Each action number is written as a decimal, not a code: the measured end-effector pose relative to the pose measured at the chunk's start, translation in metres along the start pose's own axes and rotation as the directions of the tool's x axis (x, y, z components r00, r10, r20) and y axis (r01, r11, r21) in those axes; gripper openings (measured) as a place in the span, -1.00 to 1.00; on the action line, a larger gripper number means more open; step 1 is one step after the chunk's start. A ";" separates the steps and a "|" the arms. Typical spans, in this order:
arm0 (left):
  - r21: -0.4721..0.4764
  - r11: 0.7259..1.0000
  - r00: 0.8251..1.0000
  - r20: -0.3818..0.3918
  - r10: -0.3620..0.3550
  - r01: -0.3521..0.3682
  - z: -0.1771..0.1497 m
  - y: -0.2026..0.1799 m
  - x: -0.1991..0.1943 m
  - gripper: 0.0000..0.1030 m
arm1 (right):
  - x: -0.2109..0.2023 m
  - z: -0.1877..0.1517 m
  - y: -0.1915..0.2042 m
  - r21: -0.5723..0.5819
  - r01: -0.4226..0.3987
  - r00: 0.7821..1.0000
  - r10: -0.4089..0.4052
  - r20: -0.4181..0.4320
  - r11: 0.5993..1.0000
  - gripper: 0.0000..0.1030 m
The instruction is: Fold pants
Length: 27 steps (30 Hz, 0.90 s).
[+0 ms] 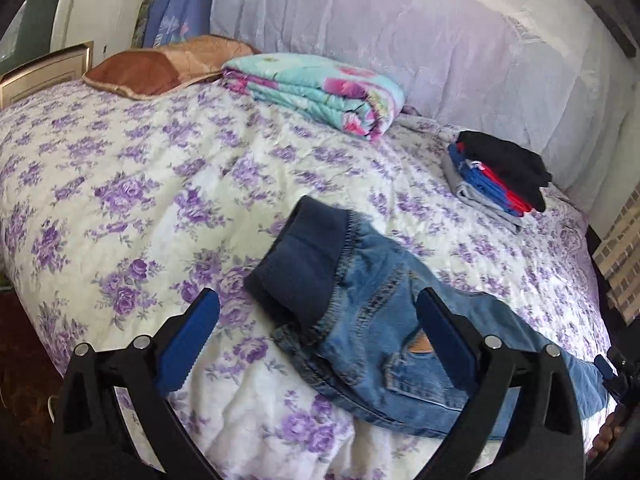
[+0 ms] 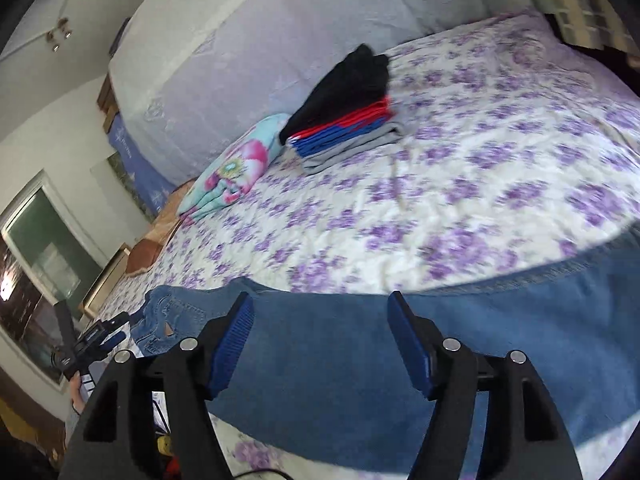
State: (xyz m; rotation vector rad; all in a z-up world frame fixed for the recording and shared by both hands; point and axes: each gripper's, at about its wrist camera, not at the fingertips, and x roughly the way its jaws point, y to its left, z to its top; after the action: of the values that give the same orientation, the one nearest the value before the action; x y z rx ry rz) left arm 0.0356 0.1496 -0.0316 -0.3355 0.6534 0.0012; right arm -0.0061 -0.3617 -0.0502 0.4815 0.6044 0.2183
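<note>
A: Where are the jeans (image 1: 384, 332)?

B: Flat on the floral bedspread (image 1: 140, 200), waistband toward ten o'clock, legs running off toward four o'clock.

A: And the left tool (image 1: 318, 330)?

B: Jaws apart, hovering over the waist, gripping nothing.

A: The right tool (image 2: 320, 336)?

B: Also spread wide above a denim leg, nothing pinched. A folded clothes stack (image 2: 348, 120) sits at twelve o'clock.

My right view is smeared across the bed (image 2: 500, 168), so the purple flowers blur. The jeans (image 2: 340, 360) run off that picture's right edge, their leg ends unseen. In the left view my left tool (image 1: 318, 320) covers part of the jeans (image 1: 360, 320). My right tool (image 1: 612, 372) shows only partly at the right edge.
</note>
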 end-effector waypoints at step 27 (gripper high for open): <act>0.137 0.967 0.971 -0.129 -0.200 0.217 -0.041 -0.076 0.005 0.88 | -0.058 -0.038 -0.151 0.491 0.106 0.953 -0.229 0.198 0.865 0.18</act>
State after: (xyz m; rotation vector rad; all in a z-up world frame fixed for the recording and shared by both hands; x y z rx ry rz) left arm 0.0232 0.0644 -0.0414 -0.2583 0.7245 -0.2693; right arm -0.0669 -0.4985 -0.1236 0.9149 0.4446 -0.1679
